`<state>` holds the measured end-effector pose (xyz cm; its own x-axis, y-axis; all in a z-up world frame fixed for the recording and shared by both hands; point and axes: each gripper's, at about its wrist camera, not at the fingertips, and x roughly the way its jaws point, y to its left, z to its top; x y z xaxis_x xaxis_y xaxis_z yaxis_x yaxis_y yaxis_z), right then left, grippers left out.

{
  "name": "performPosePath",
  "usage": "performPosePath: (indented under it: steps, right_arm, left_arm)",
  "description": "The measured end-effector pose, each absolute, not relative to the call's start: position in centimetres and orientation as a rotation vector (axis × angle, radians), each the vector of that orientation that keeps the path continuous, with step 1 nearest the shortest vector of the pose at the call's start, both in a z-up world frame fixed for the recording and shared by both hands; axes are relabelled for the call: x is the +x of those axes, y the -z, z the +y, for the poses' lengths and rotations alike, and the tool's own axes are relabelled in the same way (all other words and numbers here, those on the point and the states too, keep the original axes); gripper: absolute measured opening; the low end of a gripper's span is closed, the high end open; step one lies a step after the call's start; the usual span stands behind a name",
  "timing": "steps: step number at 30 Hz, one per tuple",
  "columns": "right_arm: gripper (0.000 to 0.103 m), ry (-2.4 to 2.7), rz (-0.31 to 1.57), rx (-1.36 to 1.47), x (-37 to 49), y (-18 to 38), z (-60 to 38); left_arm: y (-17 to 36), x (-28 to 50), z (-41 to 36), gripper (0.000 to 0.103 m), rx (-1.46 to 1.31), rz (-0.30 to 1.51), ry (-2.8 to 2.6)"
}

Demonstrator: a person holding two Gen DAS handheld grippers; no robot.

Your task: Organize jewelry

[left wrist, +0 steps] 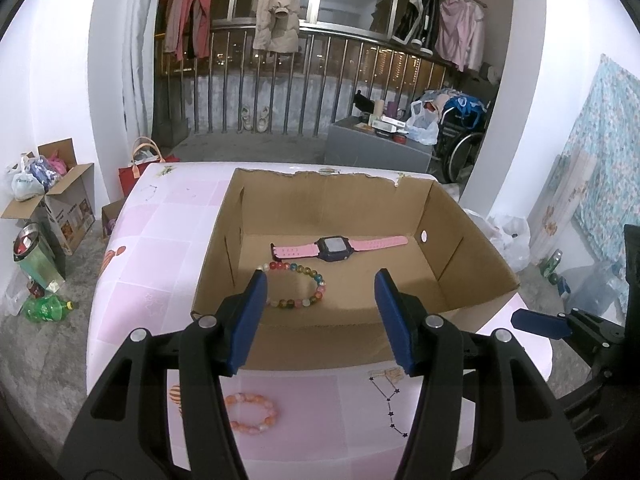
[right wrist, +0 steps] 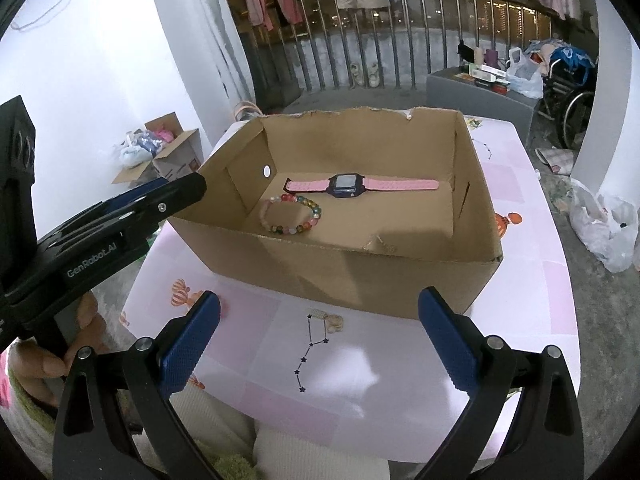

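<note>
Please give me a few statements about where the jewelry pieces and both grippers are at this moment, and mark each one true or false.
1. The pink-strapped watch with a dark case lies inside the open brown cardboard box. True.
2. The multicoloured bead bracelet lies on the table outside the box. False: it lies on the box floor, in front of the watch.
3. The orange-pink bead bracelet lies on the pink patterned tabletop, in front of the box. True.
4. The left gripper is shut on a bracelet. False: its jaws are wide apart and hold nothing.
5. The right gripper is open and empty. True.
</note>
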<state>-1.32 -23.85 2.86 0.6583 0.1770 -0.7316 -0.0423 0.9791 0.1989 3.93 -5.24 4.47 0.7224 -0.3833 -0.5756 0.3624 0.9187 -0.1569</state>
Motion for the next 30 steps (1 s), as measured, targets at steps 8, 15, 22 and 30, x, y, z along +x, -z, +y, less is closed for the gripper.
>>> performPosePath:
  steps: [8,15,22,30]
  right_arm:
    - [0.096,-0.133,0.852,0.18,-1.0,-2.1,-24.1]
    - [0.096,-0.138,0.853,0.202,-1.0,-1.3,-24.6]
    - [0.096,-0.115,0.85,0.225,-1.9,-0.6,-25.3]
    - [0.096,-0.079,0.886,0.251,-3.3,2.1,-25.9]
  left_arm:
    - [-4.1,4.0,-5.7,0.053,-0.027,0.64,0.44]
    - [-3.8,3.4,-5.8,0.053,-0.019,0.62,0.487]
    - [-3.5,0.8,-5.4,0.053,0.045,0.563,0.542]
    - [1.2,-1.5,-5.9,0.053,0.138,0.675,0.622]
